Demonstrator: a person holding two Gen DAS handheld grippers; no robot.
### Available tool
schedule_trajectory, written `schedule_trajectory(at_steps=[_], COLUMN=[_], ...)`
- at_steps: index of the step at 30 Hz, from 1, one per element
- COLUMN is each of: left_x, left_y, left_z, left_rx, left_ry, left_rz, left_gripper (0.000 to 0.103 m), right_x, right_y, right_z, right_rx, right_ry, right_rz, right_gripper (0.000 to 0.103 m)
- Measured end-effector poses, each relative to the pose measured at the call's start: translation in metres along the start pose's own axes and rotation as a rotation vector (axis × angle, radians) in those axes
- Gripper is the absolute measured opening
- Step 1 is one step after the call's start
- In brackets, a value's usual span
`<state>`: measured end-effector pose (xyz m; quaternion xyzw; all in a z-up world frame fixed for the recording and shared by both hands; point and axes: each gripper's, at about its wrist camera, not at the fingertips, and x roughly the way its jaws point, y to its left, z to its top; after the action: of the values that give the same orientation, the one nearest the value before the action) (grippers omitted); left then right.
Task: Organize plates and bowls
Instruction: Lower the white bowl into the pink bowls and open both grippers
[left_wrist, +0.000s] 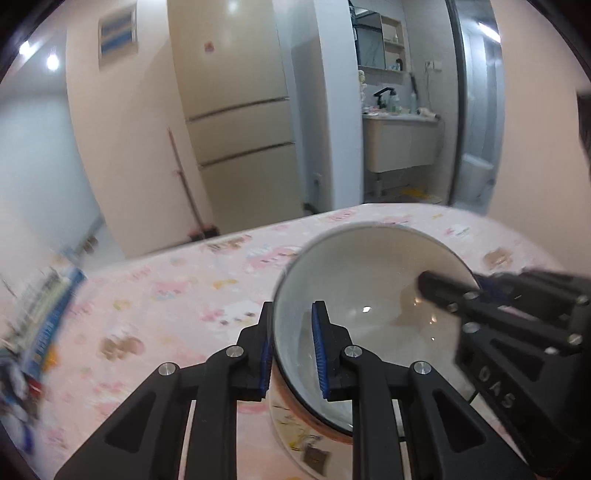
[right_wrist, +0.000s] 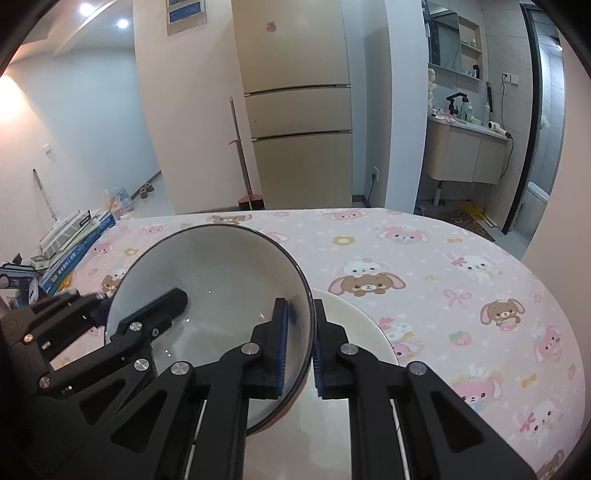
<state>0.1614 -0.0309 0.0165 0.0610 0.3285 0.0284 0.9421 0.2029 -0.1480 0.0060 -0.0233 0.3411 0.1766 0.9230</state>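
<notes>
Item: bowl (right_wrist: 210, 314), glazed ceramic w/ dark rim, lower centre of both views, tilted over a white plate (right_wrist: 354, 325) on the pink cartoon tablecloth (right_wrist: 443, 266); prob. stiff, fairly heavy, slick, chips easily, so best taken at the rim wall, opposite sides. Left gripper (left_wrist: 291, 350) and right gripper (right_wrist: 300, 345) each pinch that rim, one pad inside, one outside. Obscured: bowl foot and whether it touches the plate can't be told; left-wrist view blurred at lower left; plate mostly covered.
</notes>
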Motion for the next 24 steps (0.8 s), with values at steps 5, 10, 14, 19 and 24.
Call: schedule_trajectory(at_steps=[5, 10, 14, 19, 24], left_x=[0.011, 0.007, -0.005, -0.029, -0.062], left_y=[0.021, 0.018, 0.019, 0.026, 0.031], left_z=[-0.003, -0.006, -0.008, -0.009, -0.010], left_rx=[-0.118, -0.097, -0.088, -0.121, -0.118], left_ry=[0.052, 0.029, -0.043, -0.164, -0.323], left_rz=[-0.090, -0.095, -0.100, -0.109, -0.086], left_gripper=[0.020, 0.020, 0.020, 0.045, 0.079], right_x=[-0.003, -0.002, -0.006, -0.017, -0.032], right_y=[0.002, -0.002, -0.005, -0.008, -0.012], right_z=[0.000, -0.001, -0.001, -0.004, -0.007], right_rx=[-0.016, -0.006, 0.003, 0.004, 0.014], right_ry=[-0.022, -0.020, -0.026, -0.069, -0.124], right_rz=[-0.011, 0.005, 0.014, 0.014, 0.019], right_gripper=[0.008, 0.008, 0.008, 0.008, 0.008])
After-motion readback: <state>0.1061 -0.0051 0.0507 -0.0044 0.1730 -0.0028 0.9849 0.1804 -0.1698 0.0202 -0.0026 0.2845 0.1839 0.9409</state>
